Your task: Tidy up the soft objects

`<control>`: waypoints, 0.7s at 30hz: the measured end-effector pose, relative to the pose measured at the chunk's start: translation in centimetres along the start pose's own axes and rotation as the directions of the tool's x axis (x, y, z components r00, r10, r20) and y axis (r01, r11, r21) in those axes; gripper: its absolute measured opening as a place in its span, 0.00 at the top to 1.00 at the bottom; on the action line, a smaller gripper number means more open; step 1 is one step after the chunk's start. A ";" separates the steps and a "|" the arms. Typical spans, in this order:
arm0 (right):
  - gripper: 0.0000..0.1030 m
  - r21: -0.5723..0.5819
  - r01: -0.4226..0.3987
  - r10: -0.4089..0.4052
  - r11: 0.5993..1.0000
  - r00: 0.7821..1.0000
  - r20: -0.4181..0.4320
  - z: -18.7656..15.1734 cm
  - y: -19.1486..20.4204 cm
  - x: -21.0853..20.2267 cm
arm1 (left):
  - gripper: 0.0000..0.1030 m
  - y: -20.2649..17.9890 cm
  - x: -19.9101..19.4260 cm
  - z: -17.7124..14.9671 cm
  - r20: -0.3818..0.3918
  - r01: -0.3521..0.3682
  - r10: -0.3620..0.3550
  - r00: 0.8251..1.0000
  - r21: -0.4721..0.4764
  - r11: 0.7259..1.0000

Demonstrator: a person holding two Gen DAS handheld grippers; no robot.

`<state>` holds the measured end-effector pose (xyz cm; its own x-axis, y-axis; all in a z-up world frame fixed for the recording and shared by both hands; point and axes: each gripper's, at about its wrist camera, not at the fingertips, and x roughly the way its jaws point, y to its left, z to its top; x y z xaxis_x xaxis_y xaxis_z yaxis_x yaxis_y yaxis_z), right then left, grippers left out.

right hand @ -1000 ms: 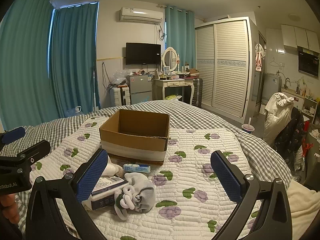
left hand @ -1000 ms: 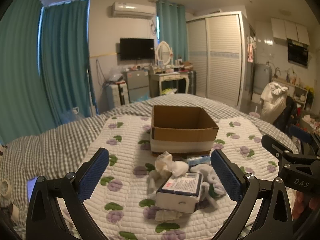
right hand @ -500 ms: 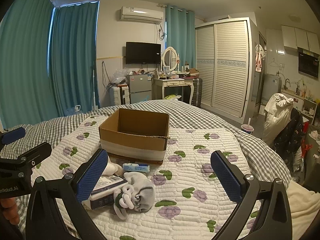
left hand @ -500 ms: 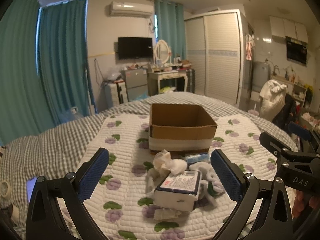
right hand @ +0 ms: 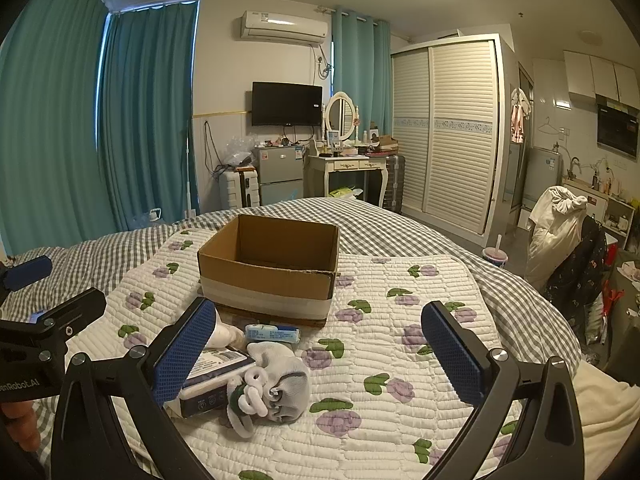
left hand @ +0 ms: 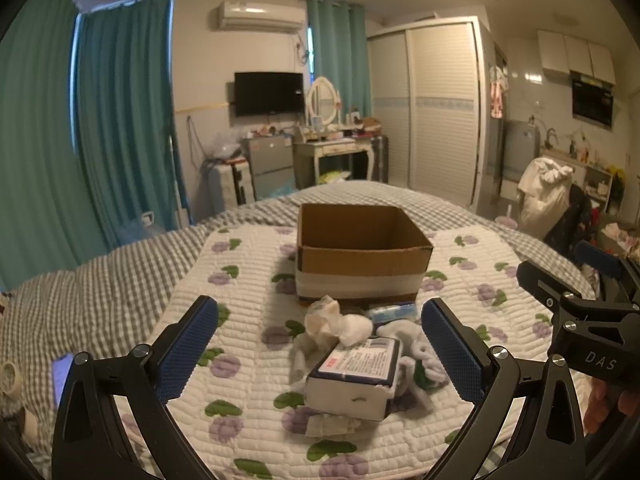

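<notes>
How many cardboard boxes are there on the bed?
1. The cardboard box stands open on the quilt, behind the small pile of things. No second one shows, though the tools hide part of the bed.

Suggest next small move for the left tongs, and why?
Probably lower the left tongs onto the white cloth wad: they are open and empty, it lies nearest between them, and the cardboard box behind appears empty.
</notes>
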<state>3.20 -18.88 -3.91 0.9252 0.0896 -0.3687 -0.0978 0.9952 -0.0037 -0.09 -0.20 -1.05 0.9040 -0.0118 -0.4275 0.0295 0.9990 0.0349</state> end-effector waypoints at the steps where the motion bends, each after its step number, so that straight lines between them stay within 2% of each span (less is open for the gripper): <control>1: 0.00 0.000 0.001 -0.001 1.000 1.000 0.000 0.0 0.0 0.0 | 0.00 0.0 0.0 0.0 0.000 0.002 -0.002 1.000 0.000 1.000; 21: 0.00 -0.005 0.009 -0.009 1.000 1.000 0.007 0.3 0.0 -0.4 | 0.00 -0.2 -0.7 0.4 0.018 0.013 -0.013 1.000 0.006 1.000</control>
<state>2.95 -18.91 -3.49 0.9286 0.0807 -0.3623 -0.0912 0.9958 -0.0120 -0.58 -0.42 -0.42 0.9109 -0.0257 -0.4118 0.0441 0.9984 0.0352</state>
